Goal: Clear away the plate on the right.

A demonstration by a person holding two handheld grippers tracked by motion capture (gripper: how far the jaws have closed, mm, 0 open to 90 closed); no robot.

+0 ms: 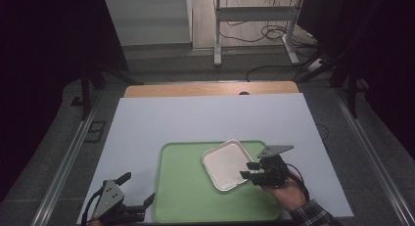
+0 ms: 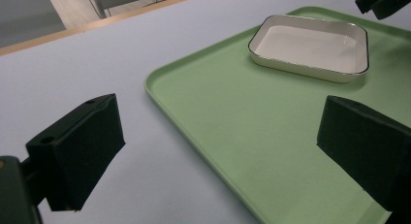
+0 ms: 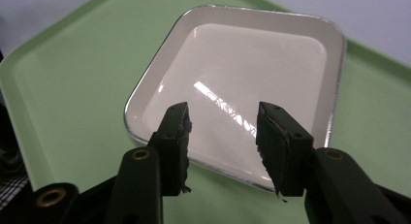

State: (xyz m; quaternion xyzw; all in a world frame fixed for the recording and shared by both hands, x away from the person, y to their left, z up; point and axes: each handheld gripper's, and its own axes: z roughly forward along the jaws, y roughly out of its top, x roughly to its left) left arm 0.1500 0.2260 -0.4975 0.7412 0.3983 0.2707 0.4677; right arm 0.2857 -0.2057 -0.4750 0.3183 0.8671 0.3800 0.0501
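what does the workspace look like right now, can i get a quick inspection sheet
surface: pale sheet over a wooden table.
job's things: white dish sits inside the green tray, toward its far right corner; dish looks bare.
clutter: nothing seen.
grippers: left gripper open at the tray's near left corner, holding nothing; right gripper open, its jaws just over the dish's near rim, not gripping.
cables: one trails from the right gripper; more lie on the floor behind.
surroundings: metal frame legs beyond the table, dark sides.
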